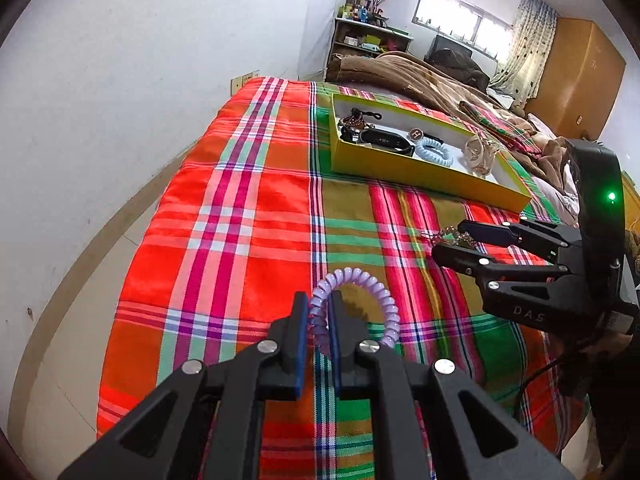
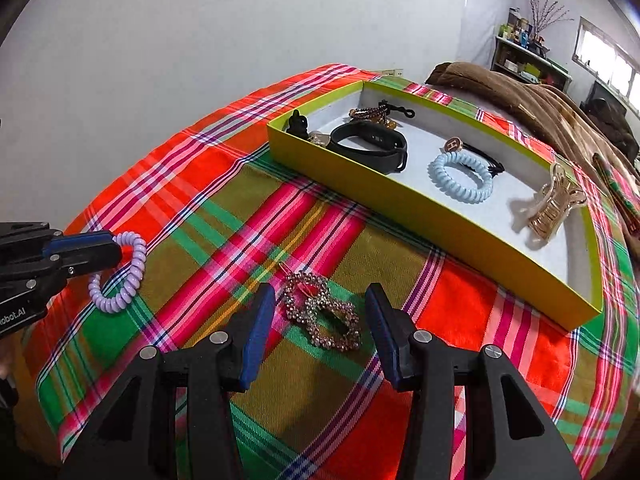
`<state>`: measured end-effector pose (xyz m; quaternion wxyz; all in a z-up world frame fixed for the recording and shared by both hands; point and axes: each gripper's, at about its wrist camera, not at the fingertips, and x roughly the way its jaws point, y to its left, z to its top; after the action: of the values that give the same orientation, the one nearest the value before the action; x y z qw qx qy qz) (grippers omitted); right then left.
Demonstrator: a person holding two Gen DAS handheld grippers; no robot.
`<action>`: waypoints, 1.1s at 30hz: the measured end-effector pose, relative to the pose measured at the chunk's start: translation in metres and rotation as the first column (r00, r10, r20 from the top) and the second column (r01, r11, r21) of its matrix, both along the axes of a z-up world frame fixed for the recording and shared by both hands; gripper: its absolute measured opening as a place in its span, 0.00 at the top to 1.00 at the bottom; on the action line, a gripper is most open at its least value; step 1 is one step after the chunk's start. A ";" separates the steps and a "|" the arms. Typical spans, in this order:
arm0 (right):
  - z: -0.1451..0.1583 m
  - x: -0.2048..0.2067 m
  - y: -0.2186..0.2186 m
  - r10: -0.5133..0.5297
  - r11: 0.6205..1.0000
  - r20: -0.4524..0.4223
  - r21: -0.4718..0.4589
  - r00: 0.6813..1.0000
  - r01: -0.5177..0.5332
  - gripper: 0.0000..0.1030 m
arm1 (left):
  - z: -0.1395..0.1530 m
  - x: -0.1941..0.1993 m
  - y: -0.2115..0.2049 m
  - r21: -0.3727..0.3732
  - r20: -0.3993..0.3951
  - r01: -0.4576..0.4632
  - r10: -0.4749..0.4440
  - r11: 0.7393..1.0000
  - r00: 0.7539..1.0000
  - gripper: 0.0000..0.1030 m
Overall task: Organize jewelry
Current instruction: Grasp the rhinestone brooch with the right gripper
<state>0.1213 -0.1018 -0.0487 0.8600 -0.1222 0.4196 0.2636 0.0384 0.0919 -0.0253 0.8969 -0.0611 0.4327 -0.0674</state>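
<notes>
My left gripper [image 1: 318,306] is shut on a lilac spiral hair tie [image 1: 366,284], close above the plaid cloth; it also shows in the right wrist view [image 2: 128,276], held at the far left. My right gripper [image 2: 320,300] is open, its fingers on either side of a rhinestone hair clip [image 2: 324,316] that lies on the cloth; the same clip shows in the left wrist view [image 1: 450,236] between the right gripper's fingers. A yellow tray [image 2: 420,208] beyond holds a black wristband [image 2: 372,146], a blue spiral tie [image 2: 460,178], a gold claw clip [image 2: 554,206] and beads.
The bright plaid cloth [image 1: 248,216] covers the bed near a white wall [image 1: 120,80]. A brown blanket [image 2: 528,100] lies behind the tray. A shelf [image 1: 368,36], a window and a wooden wardrobe [image 1: 576,76] stand at the far end.
</notes>
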 end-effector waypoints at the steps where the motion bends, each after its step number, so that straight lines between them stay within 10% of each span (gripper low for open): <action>1: 0.000 -0.001 0.000 -0.001 1.000 0.001 -0.002 1.000 0.001 0.54 | 0.000 0.000 0.000 0.001 -0.001 -0.001 0.001 1.000 1.000 0.90; 33: 0.026 -0.018 -0.038 -0.094 0.990 0.065 0.110 0.993 0.086 0.67 | 0.020 0.020 -0.022 0.013 0.030 0.033 -0.034 0.999 0.999 0.90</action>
<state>0.1030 -0.1398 -0.0226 0.8906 -0.0661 0.3794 0.2420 0.0584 0.0694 -0.0054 0.9025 -0.0472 0.4203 -0.0806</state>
